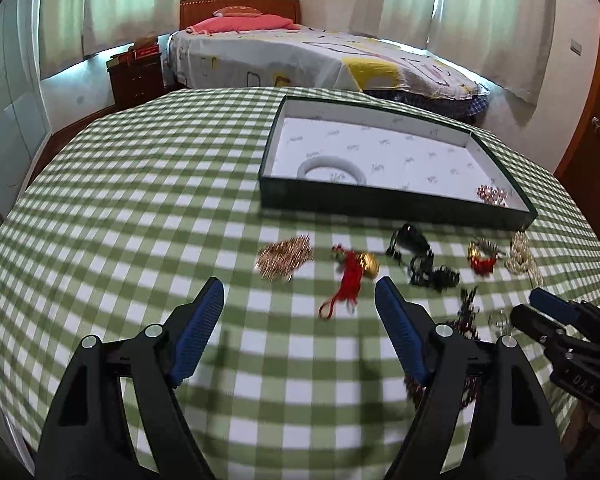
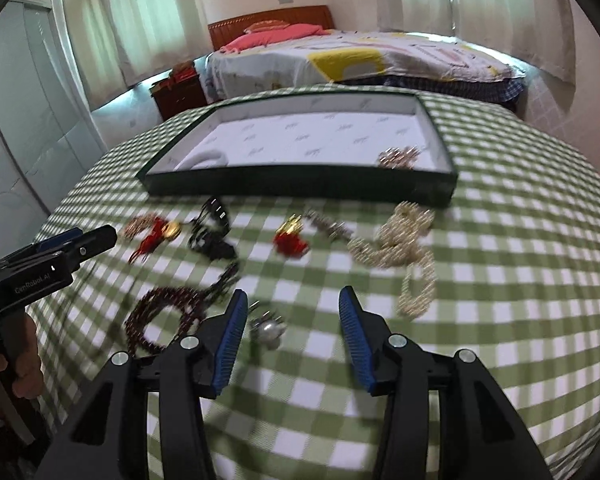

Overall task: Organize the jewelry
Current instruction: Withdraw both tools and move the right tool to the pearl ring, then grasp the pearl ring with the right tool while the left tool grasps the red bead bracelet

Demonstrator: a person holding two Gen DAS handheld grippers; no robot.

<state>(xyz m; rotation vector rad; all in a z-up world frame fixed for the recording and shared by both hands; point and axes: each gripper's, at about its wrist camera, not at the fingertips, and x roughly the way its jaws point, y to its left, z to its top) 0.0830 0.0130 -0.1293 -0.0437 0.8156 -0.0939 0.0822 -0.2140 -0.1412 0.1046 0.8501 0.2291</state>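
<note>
A dark green tray (image 1: 380, 202) (image 2: 300, 188) with a white lining holds a white bangle (image 1: 332, 169) and a pink beaded piece (image 1: 491, 194) (image 2: 398, 157). In front of it lie a gold chain (image 1: 285, 257), a red cord with a gold charm (image 1: 350, 276) (image 2: 156, 234), a black piece (image 1: 420, 264) (image 2: 212, 236), a red and gold piece (image 1: 483, 256) (image 2: 290, 238), a pearl necklace (image 1: 520, 258) (image 2: 404, 252), dark red beads (image 2: 168, 312) and a silver piece (image 2: 268, 328). My left gripper (image 1: 300, 296) is open above the cloth before the red cord. My right gripper (image 2: 292, 300) is open, the silver piece by its left finger.
The round table has a green and white checked cloth (image 1: 140, 208). A bed (image 1: 320, 56) and a wooden nightstand (image 1: 136, 76) stand behind it. The right gripper shows at the right edge of the left wrist view (image 1: 568, 324); the left gripper shows at the left of the right wrist view (image 2: 60, 252).
</note>
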